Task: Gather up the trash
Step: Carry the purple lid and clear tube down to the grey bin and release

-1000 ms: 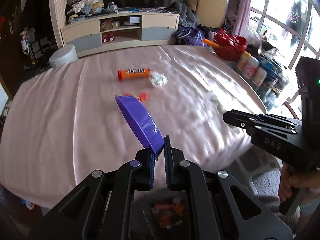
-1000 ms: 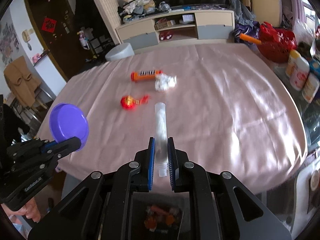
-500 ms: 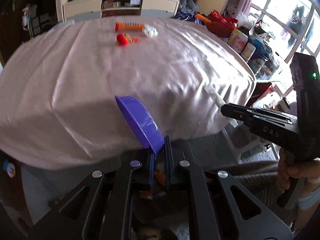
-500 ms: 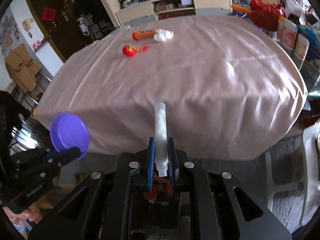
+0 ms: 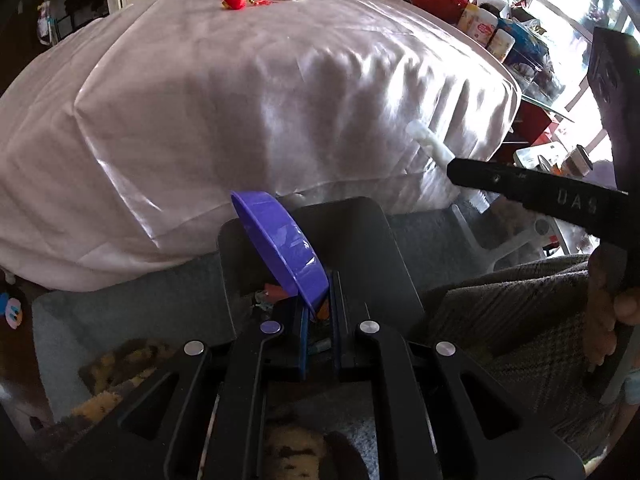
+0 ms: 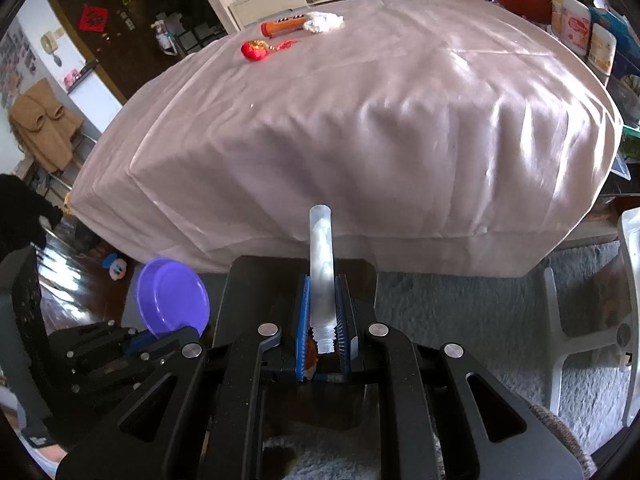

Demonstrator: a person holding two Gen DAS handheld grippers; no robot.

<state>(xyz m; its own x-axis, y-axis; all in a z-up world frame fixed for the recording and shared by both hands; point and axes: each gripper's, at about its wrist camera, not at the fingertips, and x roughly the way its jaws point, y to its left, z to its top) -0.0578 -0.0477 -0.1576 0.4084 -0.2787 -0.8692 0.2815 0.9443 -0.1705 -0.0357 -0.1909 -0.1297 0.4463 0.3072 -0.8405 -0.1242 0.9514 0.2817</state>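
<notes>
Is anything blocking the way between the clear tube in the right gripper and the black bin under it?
Nothing visible does. The right gripper holds the clear tube directly over the black bin, whose open top shows trash inside.

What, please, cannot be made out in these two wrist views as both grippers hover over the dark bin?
- Dark bin's contents: both views; the left gripper and purple plastic lid, or the right gripper, cover all but orange scraps.
- Translucent plastic tube: contents too cloudy to identify.
- Orange tube on the pink tablecloth: print too small.
- Right hand: cut off by the left view's edge.
</notes>
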